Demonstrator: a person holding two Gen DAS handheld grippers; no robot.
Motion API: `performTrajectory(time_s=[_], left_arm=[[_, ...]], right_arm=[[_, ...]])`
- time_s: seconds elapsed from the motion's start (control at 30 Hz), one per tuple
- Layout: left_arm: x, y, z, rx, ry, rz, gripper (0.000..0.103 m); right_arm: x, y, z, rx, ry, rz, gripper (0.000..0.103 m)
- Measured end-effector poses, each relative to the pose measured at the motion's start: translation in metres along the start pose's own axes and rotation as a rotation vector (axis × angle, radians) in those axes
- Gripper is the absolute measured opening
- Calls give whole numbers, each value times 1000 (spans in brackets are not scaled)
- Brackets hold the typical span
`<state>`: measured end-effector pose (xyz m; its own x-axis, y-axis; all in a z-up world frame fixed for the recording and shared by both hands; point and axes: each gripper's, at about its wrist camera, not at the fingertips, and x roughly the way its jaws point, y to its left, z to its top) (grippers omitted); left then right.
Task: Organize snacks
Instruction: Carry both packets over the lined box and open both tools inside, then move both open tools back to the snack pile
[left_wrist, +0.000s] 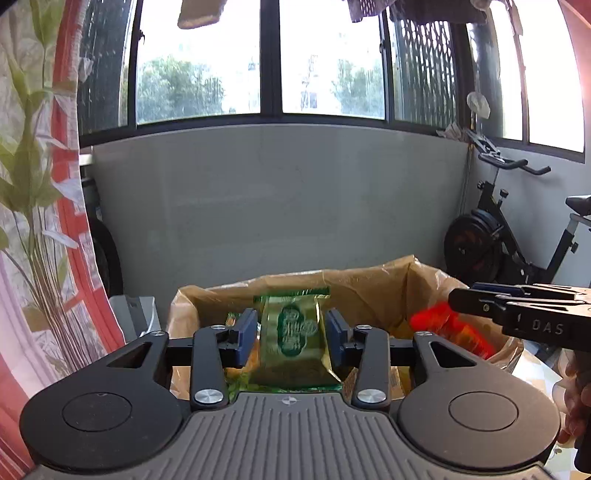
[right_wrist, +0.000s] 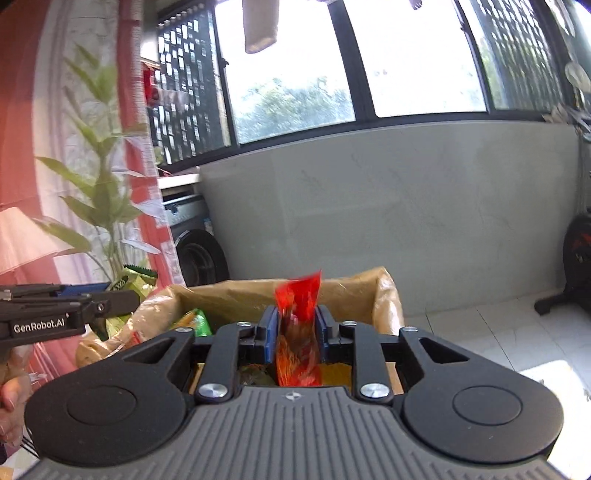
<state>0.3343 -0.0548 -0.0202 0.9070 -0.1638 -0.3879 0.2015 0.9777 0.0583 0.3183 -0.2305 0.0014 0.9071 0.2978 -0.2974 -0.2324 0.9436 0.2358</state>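
Green packet (left_wrist: 291, 339) above box rim (left_wrist: 295, 282)

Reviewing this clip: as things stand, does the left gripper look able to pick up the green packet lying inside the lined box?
Probably not yet. The left gripper is already shut on a green-gold packet, so its jaws are occupied. The loose green packet lies in the lined box with open space above it; only the held packet hinders.

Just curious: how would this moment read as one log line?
left gripper: shut on green packet | right gripper: shut on red packet | both over lined box
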Motion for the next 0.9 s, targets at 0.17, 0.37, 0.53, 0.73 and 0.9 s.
performTrajectory(time_s=[0.17,0.37,0.53,0.73,0.9], left_arm=[[-6,10,-11,-35,-3,-22,66],[-48,12,-43,11,-6,-62,77],[-81,9,-77,-34,-17,-104,76],[-67,2,-130,-73,135,-118,46],[-33,-15,-154,-66,209,-155,56]], right_arm=[[-27,-14,-11,17,-26,17,43],[-67,-19,-33,13,-76,23,43],[-92,-18,-62,3,-88,10,44],[-111,-26,-106,42,-47,-29,44],[-93,-40,-144,81,86,-75,44]])
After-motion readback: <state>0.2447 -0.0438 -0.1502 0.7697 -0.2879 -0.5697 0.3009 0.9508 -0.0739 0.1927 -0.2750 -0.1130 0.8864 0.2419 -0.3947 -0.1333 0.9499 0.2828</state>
